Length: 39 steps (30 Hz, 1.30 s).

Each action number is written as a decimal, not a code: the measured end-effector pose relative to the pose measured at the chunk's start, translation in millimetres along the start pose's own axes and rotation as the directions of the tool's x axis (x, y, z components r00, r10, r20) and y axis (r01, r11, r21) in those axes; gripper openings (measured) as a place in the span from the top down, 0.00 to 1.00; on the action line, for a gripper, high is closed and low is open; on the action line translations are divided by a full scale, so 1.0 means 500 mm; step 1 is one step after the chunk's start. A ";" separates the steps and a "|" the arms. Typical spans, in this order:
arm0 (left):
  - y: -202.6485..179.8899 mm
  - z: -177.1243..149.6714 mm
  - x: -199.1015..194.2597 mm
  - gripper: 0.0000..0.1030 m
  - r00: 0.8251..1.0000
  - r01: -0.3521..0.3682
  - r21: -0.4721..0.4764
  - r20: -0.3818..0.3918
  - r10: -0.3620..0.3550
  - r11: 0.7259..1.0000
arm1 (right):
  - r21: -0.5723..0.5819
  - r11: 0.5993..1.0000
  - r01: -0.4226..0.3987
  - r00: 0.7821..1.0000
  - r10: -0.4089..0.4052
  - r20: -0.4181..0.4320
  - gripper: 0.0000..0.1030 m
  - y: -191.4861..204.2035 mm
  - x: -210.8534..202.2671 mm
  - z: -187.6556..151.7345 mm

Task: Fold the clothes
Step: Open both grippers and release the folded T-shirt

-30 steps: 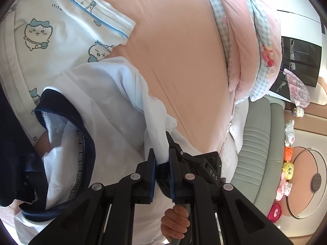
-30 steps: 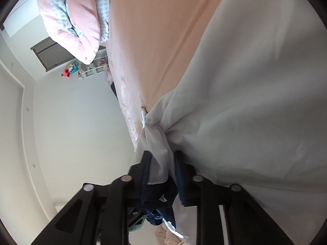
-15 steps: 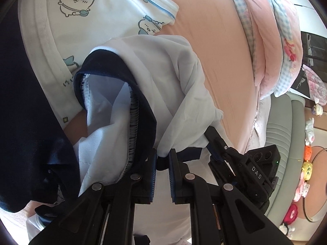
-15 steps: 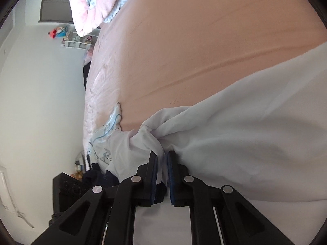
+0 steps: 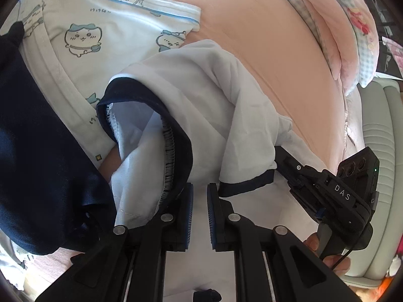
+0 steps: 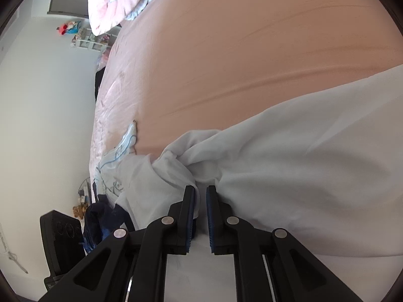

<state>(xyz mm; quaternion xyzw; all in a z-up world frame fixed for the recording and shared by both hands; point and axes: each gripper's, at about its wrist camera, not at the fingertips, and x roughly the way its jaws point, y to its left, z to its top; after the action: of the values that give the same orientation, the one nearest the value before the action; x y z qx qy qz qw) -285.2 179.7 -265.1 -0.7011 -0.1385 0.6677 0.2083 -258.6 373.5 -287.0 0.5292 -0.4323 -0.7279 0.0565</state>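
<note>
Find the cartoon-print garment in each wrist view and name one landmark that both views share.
Left wrist view: the cartoon-print garment fills the upper left, lying on the bed behind the white shirt.
Right wrist view: a small strip of it shows left of centre, beside the bunched white shirt.
Shared landmark: the pink checked quilt at the bed's far end.

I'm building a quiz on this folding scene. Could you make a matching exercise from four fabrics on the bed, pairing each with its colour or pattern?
Things:
1. shirt held by the grippers
2. pyjama top
3. bed sheet
4. quilt

Looks:
A. plain peach
B. pink with blue-and-white check
C. white with navy trim
D. white with cartoon animal prints and blue piping

Pairs: 1-C, 2-D, 3-A, 4-B
</note>
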 end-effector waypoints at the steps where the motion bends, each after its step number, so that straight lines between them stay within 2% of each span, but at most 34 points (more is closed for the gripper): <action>1: -0.005 0.001 -0.005 0.91 1.000 0.015 0.006 -0.003 -0.015 1.000 | -0.004 1.000 0.002 1.000 -0.002 0.000 0.91 0.004 -0.003 -0.004; 2: -0.010 0.003 -0.011 0.90 0.999 0.036 0.010 -0.004 -0.036 0.999 | -0.008 1.000 0.002 1.000 -0.002 -0.001 0.90 0.007 -0.006 -0.009; 4: -0.018 0.005 -0.028 0.88 0.998 0.070 0.014 0.007 -0.070 0.997 | -0.015 1.000 -0.016 1.000 0.016 -0.002 0.76 0.011 -0.014 -0.018; 6: -0.027 0.005 -0.046 0.83 0.996 0.087 0.016 0.024 -0.088 0.996 | 0.006 0.998 -0.056 0.998 0.056 0.009 0.43 0.010 -0.024 -0.027; 7: -0.032 0.005 -0.055 0.73 0.996 0.083 0.015 0.032 -0.083 0.996 | 0.021 0.997 -0.070 0.997 0.070 0.009 0.36 0.009 -0.030 -0.032; 8: -0.036 0.005 -0.064 0.55 0.996 0.086 0.013 0.038 -0.086 0.996 | 0.032 0.996 -0.081 0.997 0.081 0.009 0.28 0.010 -0.035 -0.038; 10: -0.042 0.004 -0.082 0.37 0.991 0.121 0.010 0.051 -0.122 0.993 | 0.033 0.996 -0.079 0.997 0.079 0.005 0.27 0.013 -0.046 -0.050; 12: -0.043 0.001 -0.097 0.37 0.983 0.174 0.000 0.053 -0.174 0.985 | 0.041 0.996 -0.079 0.997 0.079 0.006 0.27 0.014 -0.061 -0.063; 15: -0.052 -0.011 -0.117 0.37 0.977 0.205 -0.010 0.060 -0.204 0.979 | 0.046 0.996 -0.073 0.997 0.072 0.038 0.27 0.023 -0.093 -0.089; 20: -0.063 -0.051 -0.147 0.36 0.974 0.211 0.038 0.071 -0.214 0.977 | 0.004 0.998 -0.057 0.995 0.056 0.077 0.27 0.053 -0.154 -0.129; 27: -0.074 -0.109 -0.181 0.36 0.971 0.220 0.107 0.070 -0.228 0.970 | -0.066 0.998 0.014 0.992 -0.005 0.126 0.27 0.106 -0.229 -0.181; 36: -0.089 -0.197 -0.215 0.36 0.971 0.220 0.195 0.054 -0.235 0.956 | -0.112 0.993 0.032 0.982 -0.010 0.191 0.27 0.168 -0.293 -0.263; 39: -0.097 -0.227 -0.224 0.36 0.972 0.212 0.228 0.051 -0.229 0.950 | -0.135 0.989 0.067 0.977 -0.038 0.210 0.27 0.184 -0.311 -0.291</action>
<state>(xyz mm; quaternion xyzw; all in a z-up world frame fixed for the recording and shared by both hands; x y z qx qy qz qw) -176.2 157.0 -141.3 -0.6274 -0.1489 0.6780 0.3529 -106.3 317.5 -120.8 0.4564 -0.3693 -0.8090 0.0291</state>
